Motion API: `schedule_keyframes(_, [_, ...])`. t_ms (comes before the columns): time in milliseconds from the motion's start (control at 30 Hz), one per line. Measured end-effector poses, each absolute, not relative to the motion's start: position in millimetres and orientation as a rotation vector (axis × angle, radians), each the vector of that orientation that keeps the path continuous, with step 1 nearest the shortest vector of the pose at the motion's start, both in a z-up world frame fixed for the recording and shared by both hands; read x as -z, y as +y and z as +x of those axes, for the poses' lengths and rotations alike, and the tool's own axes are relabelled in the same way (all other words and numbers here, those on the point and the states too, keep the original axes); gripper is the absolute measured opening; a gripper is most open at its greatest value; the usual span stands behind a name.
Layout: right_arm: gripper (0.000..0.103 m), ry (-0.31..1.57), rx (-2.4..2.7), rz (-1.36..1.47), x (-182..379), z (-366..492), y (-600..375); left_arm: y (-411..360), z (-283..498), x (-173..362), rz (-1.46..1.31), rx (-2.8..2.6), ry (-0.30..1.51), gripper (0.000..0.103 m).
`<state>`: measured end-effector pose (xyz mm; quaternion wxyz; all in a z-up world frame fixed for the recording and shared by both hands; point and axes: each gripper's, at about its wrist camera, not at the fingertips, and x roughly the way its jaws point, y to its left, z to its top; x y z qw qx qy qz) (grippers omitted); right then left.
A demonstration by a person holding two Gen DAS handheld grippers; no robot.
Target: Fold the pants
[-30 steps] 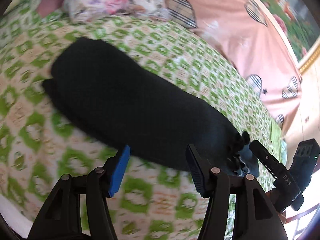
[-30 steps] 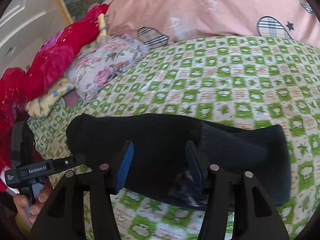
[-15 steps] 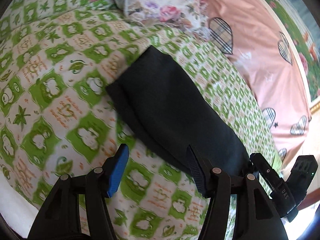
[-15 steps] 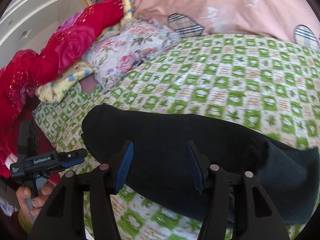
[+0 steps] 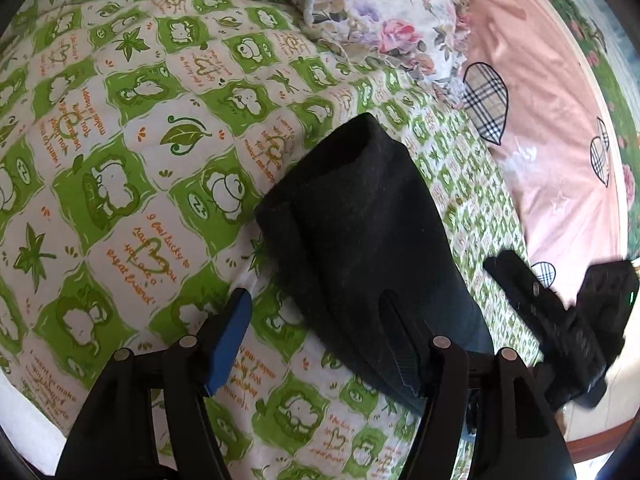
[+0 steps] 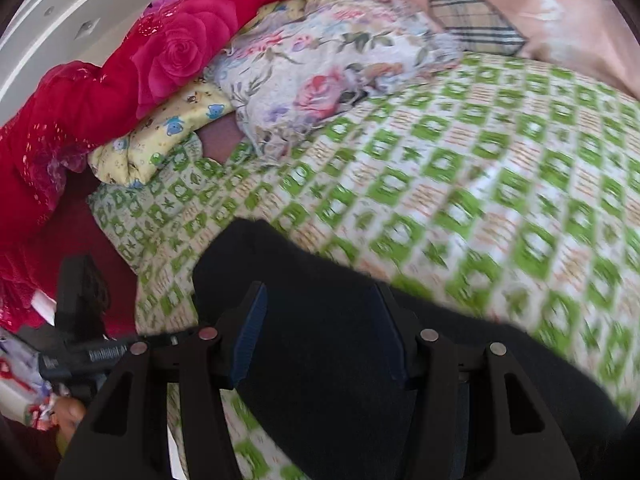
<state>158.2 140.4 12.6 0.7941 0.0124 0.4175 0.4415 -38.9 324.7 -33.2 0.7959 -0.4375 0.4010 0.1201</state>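
The black pants (image 5: 360, 236) lie folded into a long strip on the green-and-white checked bedsheet (image 5: 120, 160). My left gripper (image 5: 316, 328) is open and empty, low over the strip's near edge, its right finger over the cloth. In the right wrist view the pants (image 6: 320, 352) fill the lower middle. My right gripper (image 6: 318, 332) is open and empty just above them. The right gripper also shows in the left wrist view (image 5: 560, 320), and the left one in the right wrist view (image 6: 84, 344).
A floral pillow (image 5: 380, 20) and a pink quilt with plaid hearts (image 5: 540, 120) lie at the far side. A red rose blanket (image 6: 100, 92) and a yellow cloth (image 6: 160, 136) lie at the bed's head. The bed edge (image 5: 24, 412) is near left.
Both grippers have moved towards the pants' left end and come lower. The pants now look shorter and thicker in the left view. Both stay open.
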Motion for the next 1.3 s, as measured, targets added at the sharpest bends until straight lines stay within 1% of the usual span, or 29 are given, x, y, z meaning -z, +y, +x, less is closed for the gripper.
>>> schedule_keyframes(133, [0.055, 0.924, -1.017, -0.063, -11, 183, 170, 328, -34, 37, -0.965, -0.291, 0.860, 0.067])
schedule_keyframes(300, [0.054, 0.987, -1.094, -0.252, 11, 202, 212, 329, -25, 39, -0.965, -0.329, 0.862, 0.069])
schedule_keyframes(467, [0.043, 1.024, -1.165, -0.346, 25, 207, 239, 332, -19, 40, -0.973, -0.352, 0.852, 0.069])
schedule_keyframes(567, [0.029, 1.052, -1.199, -0.387, 31, 207, 253, 332, -14, 40, -0.950, -0.360, 0.853, 0.069])
schedule_keyframes(600, [0.027, 1.057, -1.214, -0.399, 32, 207, 257, 332, -12, 39, -0.945, -0.360, 0.855, 0.069])
schedule_keyframes(700, [0.027, 1.049, -1.246, -0.390, 27, 209, 256, 335, -12, 40, -0.954, -0.347, 0.847, 0.069])
schedule_keyframes(867, [0.027, 1.038, -1.312, -0.275, 12, 221, 244, 339, -16, 43, -0.966, -0.319, 0.830, 0.068])
schedule_keyframes(1100, [0.027, 1.092, -1.317, -0.345, 31, 219, 259, 339, -20, 44, -0.952, -0.306, 0.822, 0.068])
schedule_keyframes(1300, [0.028, 1.098, -1.362, -0.242, 28, 228, 244, 349, -28, 48, -1.047, -0.290, 0.808, 0.067])
